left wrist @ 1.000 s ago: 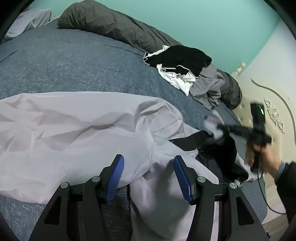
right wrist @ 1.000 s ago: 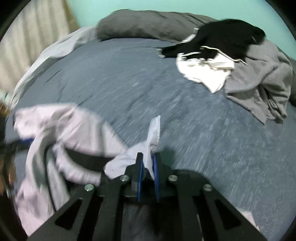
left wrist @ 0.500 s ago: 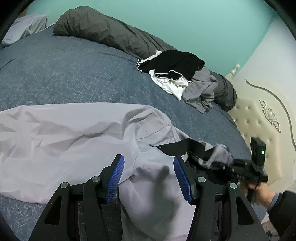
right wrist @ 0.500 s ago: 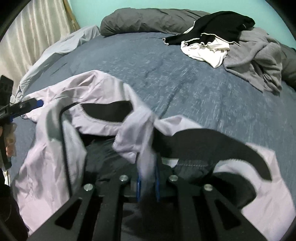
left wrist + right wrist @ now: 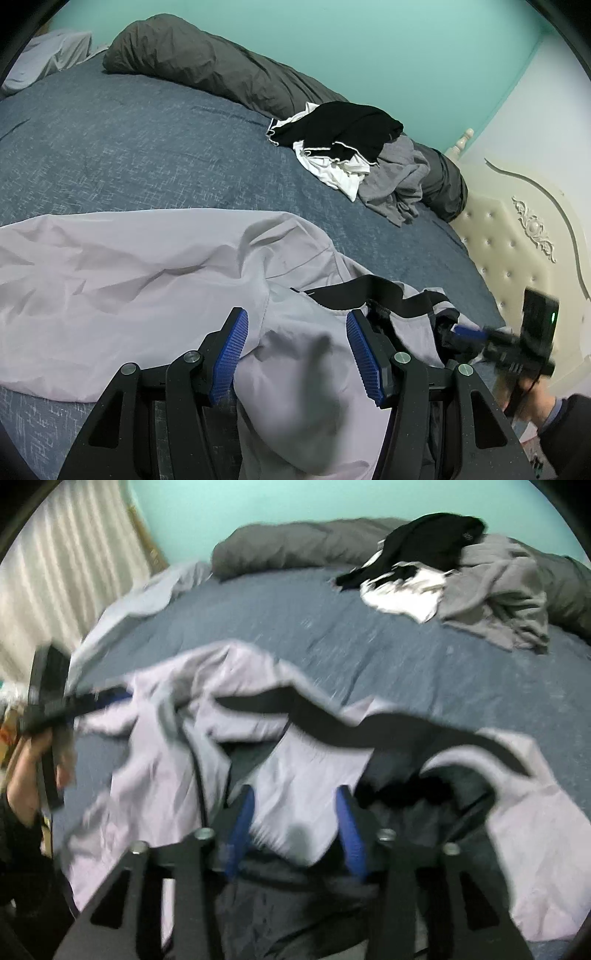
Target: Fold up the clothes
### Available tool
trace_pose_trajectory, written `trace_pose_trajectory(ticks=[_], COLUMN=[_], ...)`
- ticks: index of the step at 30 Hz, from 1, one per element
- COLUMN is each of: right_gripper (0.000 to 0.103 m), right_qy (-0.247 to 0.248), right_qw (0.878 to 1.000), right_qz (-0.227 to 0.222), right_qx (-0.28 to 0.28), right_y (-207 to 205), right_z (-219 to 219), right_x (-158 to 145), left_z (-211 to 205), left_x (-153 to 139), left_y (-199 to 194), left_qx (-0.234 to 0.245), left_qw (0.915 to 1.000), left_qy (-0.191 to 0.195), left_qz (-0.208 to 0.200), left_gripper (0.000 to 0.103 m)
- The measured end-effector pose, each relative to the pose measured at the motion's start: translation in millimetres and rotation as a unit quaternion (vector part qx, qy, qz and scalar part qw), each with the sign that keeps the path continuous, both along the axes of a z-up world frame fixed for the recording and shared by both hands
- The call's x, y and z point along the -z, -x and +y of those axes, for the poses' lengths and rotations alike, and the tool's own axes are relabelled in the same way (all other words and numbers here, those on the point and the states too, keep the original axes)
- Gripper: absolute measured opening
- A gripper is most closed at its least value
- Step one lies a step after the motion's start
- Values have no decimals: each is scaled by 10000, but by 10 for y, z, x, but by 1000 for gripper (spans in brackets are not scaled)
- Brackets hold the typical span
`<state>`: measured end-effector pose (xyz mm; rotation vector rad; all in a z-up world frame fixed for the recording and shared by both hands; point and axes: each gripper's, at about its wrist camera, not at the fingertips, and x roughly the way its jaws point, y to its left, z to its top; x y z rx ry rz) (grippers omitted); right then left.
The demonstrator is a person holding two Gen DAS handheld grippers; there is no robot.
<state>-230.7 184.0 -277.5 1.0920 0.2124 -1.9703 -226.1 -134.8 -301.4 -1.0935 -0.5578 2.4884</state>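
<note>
1. Left wrist view: my left gripper (image 5: 297, 354) has its jaws apart, blue pads clear of the cloth; a fold of the pale lilac jacket with black trim (image 5: 147, 266) lies between them, not pinched.
2. Jacket is spread on the dark blue bedspread (image 5: 129, 147), near edge.
3. Right wrist view, blurred: my right gripper (image 5: 297, 827) has just been opening; lilac cloth sits loose between its jaws, pads not pressing.
4. Black, white and grey clothes pile (image 5: 354, 155) lies well apart, by the rolled grey duvet (image 5: 207, 70).
</note>
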Motion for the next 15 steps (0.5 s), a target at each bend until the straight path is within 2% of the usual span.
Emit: trace_pose_trajectory(ticks=[3, 5, 7, 11, 15], right_gripper=[52, 53, 53, 55, 58], right_qy=[213, -193, -554, -1101, -1273], right_qw=[9987, 9970, 9962, 9938, 9902], right_qz=[67, 173, 137, 152, 109], right_qx=[462, 731, 663, 41, -557], right_y=[300, 481, 665, 791, 722], right_z=[98, 73, -44, -543, -932], right_x=[-129, -114, -42, 82, 200], left_z=[-3, 2, 2, -40, -70], left_x=[24, 44, 61, 86, 106], left_y=[18, 30, 35, 63, 85], left_qx=[-17, -23, -32, -108, -152], left_qw=[10000, 10000, 10000, 9999, 9998], left_qy=[-30, -30, -4, -18, -28], left_qz=[-41, -64, -75, -102, -135], left_gripper=[60, 60, 60, 60, 60])
